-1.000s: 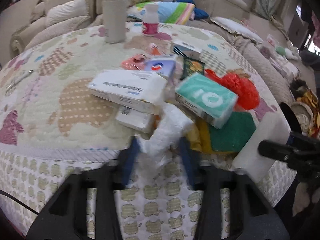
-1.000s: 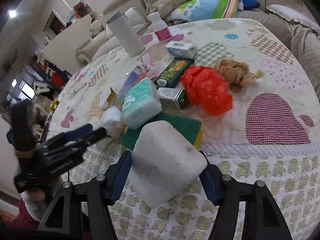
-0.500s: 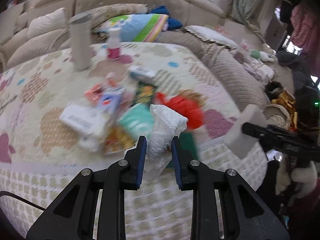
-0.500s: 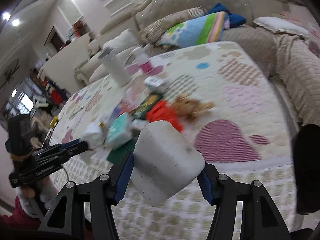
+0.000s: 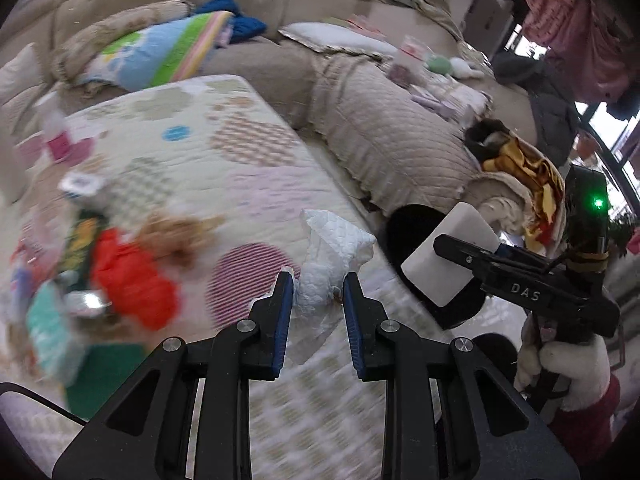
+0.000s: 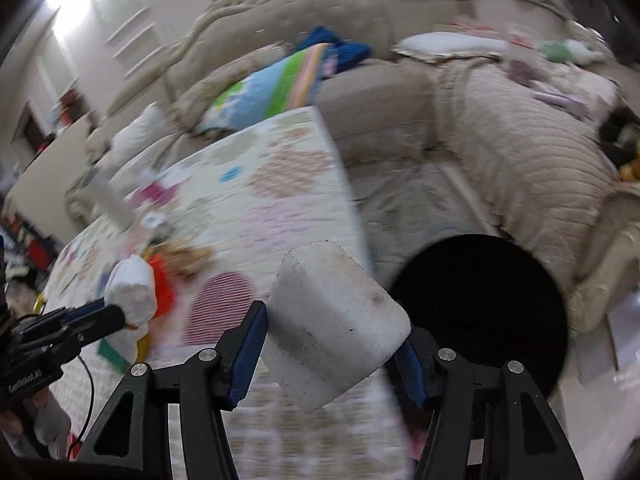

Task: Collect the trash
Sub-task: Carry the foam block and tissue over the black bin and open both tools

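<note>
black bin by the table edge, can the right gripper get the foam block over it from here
Probably yes: the black bin gapes open just beyond the right gripper, whose fingers clamp the foam block, and nothing lies between.

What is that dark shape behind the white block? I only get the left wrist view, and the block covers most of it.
Observer: The right wrist view shows it whole. It is a round black bin, mouth open, on the floor between the table and the sofa.
Operator: Is the block gripped on both sides? I see only one black bar along it.
Observer: Yes. The right gripper has two fingers, and a blue pad presses on each side of the white block.
Operator: Does the block look clean?
Observer: No. The face towards that camera has brownish smudges and a few dark specks.
</note>
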Action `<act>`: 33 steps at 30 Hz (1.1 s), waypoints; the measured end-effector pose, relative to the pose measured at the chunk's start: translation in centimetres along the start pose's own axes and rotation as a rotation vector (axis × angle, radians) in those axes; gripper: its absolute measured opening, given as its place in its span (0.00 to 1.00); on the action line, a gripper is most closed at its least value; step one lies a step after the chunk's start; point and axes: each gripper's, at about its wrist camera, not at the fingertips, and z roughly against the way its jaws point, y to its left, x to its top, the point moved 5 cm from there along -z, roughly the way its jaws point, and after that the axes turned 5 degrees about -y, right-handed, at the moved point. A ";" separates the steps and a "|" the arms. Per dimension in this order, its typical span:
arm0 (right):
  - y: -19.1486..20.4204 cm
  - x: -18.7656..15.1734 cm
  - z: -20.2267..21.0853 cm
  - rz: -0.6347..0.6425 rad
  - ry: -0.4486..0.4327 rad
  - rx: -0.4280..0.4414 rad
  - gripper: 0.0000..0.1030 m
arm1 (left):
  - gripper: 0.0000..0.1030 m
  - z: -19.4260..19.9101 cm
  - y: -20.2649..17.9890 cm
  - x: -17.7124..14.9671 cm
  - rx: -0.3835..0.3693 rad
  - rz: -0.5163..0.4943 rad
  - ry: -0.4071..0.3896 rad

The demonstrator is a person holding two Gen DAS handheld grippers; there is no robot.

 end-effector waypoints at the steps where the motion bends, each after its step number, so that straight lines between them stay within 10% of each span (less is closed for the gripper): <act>1: -1.4 0.2 0.0 -0.012 -0.001 -0.028 0.57 | 0.22 -1.0 -1.0 0.4 -0.013 -0.002 0.007; 8: -7.7 0.6 -0.5 -0.088 -0.004 -0.137 0.59 | 0.25 -5.7 -6.2 1.9 -0.110 0.003 0.009; 15: -10.3 0.2 -0.6 -0.145 0.000 -0.140 0.74 | 0.51 -8.3 -8.7 1.8 -0.214 0.004 0.050; 33: -6.2 -0.1 -0.7 -0.082 -0.008 -0.110 0.77 | 0.52 -5.5 -2.9 0.6 0.025 0.011 0.004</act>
